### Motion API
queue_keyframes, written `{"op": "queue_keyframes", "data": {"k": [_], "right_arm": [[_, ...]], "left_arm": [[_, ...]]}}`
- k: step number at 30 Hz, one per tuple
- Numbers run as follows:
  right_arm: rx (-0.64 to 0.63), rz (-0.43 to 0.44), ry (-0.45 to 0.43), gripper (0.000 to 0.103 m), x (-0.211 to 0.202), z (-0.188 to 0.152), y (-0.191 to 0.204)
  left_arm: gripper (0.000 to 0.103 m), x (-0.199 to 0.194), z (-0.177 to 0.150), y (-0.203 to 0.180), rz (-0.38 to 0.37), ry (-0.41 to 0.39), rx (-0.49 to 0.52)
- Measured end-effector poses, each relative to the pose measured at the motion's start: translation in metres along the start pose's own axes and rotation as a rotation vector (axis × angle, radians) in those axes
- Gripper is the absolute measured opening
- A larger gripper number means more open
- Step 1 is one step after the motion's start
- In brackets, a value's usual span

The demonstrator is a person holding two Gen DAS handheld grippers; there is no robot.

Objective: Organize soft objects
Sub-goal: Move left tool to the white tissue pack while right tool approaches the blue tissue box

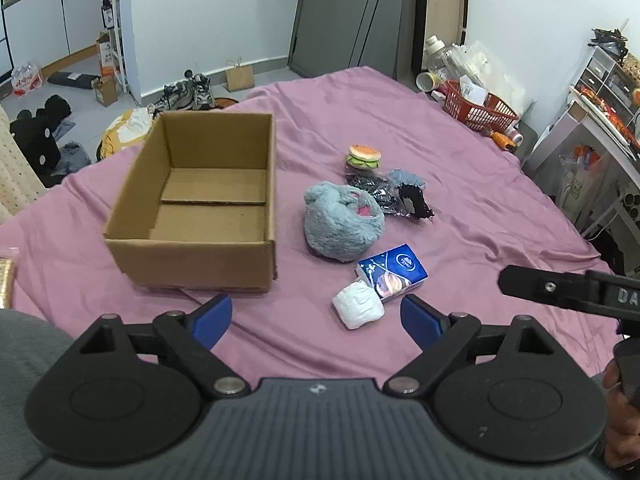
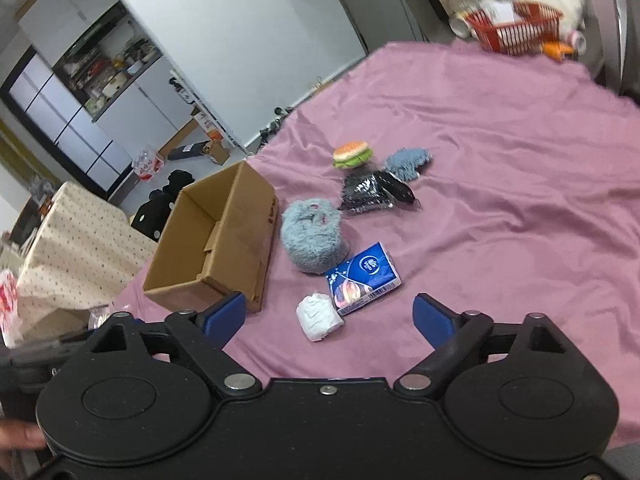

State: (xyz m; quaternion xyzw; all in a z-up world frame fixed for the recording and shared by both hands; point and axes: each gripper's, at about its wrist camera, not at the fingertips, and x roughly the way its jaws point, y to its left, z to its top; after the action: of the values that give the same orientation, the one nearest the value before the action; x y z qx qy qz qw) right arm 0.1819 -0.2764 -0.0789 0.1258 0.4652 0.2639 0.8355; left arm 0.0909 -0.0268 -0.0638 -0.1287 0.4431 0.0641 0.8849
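Note:
An empty cardboard box [image 1: 200,204] [image 2: 218,248] stands on the pink sheet [image 1: 460,184] [image 2: 500,160]. Right of it lie a grey-blue plush [image 1: 342,222] [image 2: 310,238], a blue tissue pack [image 1: 394,272] [image 2: 362,278], a white rolled bundle [image 1: 358,309] [image 2: 319,316], a burger toy [image 1: 363,157] [image 2: 351,153], a black shiny bag [image 1: 380,192] [image 2: 366,194] and a small blue fluffy piece [image 1: 406,178] [image 2: 408,162]. My left gripper [image 1: 316,322] hovers open before the white bundle. My right gripper [image 2: 330,318] is open too, with the bundle just beyond its fingers.
A red basket [image 1: 478,110] [image 2: 516,28] with bottles and clutter sits at the sheet's far right corner. Shoes, boxes and bags lie on the floor behind the bed. A dotted cream cover [image 2: 76,248] lies left of the box. The right gripper's body [image 1: 568,290] shows at the left view's right edge.

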Motion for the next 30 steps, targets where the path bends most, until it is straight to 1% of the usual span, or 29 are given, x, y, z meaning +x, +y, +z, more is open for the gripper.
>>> {"op": "queue_keyframes", "data": {"k": [5,9,14,19,23,27,30], "right_arm": [[0.059,0.01,0.025,0.078,0.023,0.01,-0.015],[0.099,0.032,0.049,0.075,0.043,0.015,-0.026],[0.149,0.056,0.075,0.069,0.063,0.018,-0.042],[0.197,0.087,0.107,0.067,0.076,0.02,-0.055],[0.181,0.075,0.125,0.066,0.086,0.022,-0.056],[0.203,0.087,0.163,0.063,0.099,0.022,-0.064],[0.223,0.082,0.191,0.059,0.107,0.021,-0.071]], "left_arm": [[0.085,0.021,0.005,-0.009,0.011,0.019,0.0],[0.078,0.043,0.009,-0.013,0.018,0.048,-0.02],[0.07,0.07,0.009,-0.014,0.024,0.097,-0.044],[0.065,0.094,0.007,-0.022,0.023,0.136,-0.04],[0.061,0.114,0.006,-0.027,0.021,0.175,-0.045],[0.059,0.134,0.004,-0.031,0.015,0.214,-0.043],[0.059,0.146,0.003,-0.033,0.029,0.238,-0.041]]}}
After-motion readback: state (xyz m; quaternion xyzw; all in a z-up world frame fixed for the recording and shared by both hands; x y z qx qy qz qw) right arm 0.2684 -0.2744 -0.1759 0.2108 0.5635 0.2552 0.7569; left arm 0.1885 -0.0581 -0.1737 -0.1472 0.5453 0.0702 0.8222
